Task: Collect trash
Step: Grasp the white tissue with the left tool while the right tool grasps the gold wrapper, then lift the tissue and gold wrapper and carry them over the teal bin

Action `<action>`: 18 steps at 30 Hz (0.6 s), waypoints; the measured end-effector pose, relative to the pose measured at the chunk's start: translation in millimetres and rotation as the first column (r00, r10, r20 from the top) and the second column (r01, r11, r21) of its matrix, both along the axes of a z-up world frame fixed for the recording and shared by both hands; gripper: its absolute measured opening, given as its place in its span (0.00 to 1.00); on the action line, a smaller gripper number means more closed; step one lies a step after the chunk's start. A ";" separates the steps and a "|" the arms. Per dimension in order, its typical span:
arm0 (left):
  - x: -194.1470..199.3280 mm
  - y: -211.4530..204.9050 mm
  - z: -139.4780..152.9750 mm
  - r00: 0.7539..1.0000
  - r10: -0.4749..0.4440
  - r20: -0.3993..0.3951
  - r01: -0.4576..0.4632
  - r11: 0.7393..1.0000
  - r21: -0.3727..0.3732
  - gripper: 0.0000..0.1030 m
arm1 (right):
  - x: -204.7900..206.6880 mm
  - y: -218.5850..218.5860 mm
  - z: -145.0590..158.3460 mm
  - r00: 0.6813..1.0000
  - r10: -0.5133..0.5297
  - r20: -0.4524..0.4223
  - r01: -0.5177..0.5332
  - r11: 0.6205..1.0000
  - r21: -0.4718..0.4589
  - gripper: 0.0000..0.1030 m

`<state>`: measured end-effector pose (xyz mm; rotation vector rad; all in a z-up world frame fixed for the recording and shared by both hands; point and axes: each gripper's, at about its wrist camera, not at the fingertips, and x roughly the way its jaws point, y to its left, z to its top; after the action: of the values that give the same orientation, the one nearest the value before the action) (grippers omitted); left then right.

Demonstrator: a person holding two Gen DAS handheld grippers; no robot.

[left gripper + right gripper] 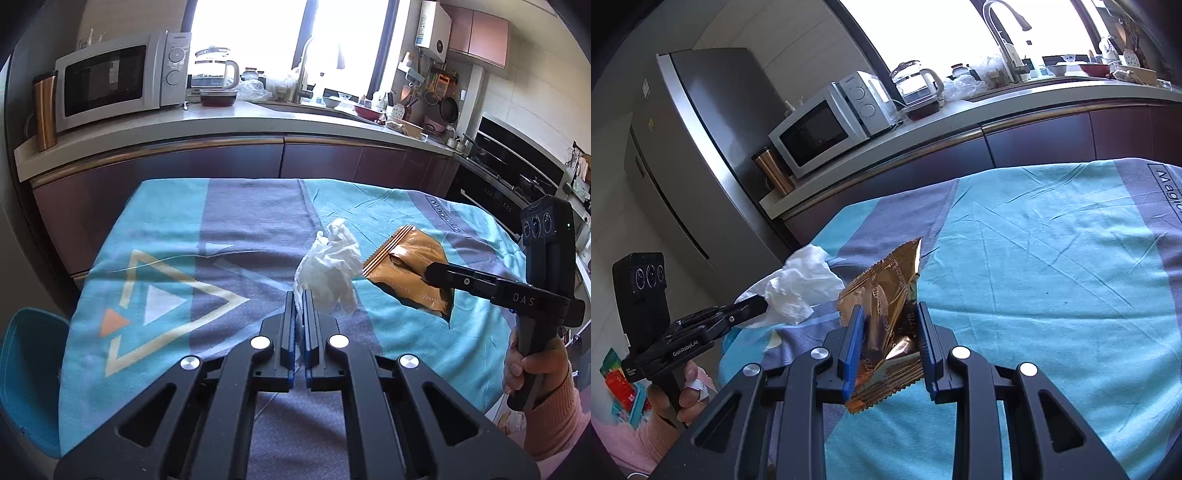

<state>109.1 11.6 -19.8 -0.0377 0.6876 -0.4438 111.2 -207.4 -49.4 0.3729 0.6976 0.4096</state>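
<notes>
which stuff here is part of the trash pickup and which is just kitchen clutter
Job:
crumpled tissue, held in left tongs
gold wrapper, held in right tongs

Lying about:
microwave
glass kettle
copper tumbler
patterned tablecloth

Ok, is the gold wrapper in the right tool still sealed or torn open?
Torn open. In the right wrist view the gold wrapper gapes at its near end between the right tool's fingers, showing a dark hollow inside; whether anything remains inside cannot be told.

Ahead of me a white microwave sits on the bench, a copper tumbler at its left, a glass kettle at its right. A grey fridge stands beyond.
</notes>
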 end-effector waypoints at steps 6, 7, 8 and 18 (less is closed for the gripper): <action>-14.4 29.7 -0.6 0.999 0.041 -0.002 -0.041 0.999 -0.022 0.04 | 0.6 27.0 -0.6 0.999 0.050 0.000 -0.050 0.999 0.005 0.26; -16.5 33.7 -1.0 0.999 0.047 -0.003 -0.047 0.999 -0.024 0.04 | 0.8 30.9 -0.2 0.998 0.057 0.001 -0.057 0.998 0.006 0.26; -18.6 37.6 -0.9 0.999 0.055 -0.004 -0.055 0.998 -0.027 0.04 | 0.5 34.0 -0.1 0.998 0.064 0.001 -0.064 0.998 0.007 0.26; -32.8 70.0 2.9 0.993 0.116 0.014 -0.116 0.992 -0.041 0.04 | 1.4 62.3 1.7 0.993 0.116 0.004 -0.116 0.993 0.014 0.26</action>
<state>76.2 81.6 -16.8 -0.1109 0.6565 -0.3459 112.6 -145.1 -47.7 0.3465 0.7153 0.5254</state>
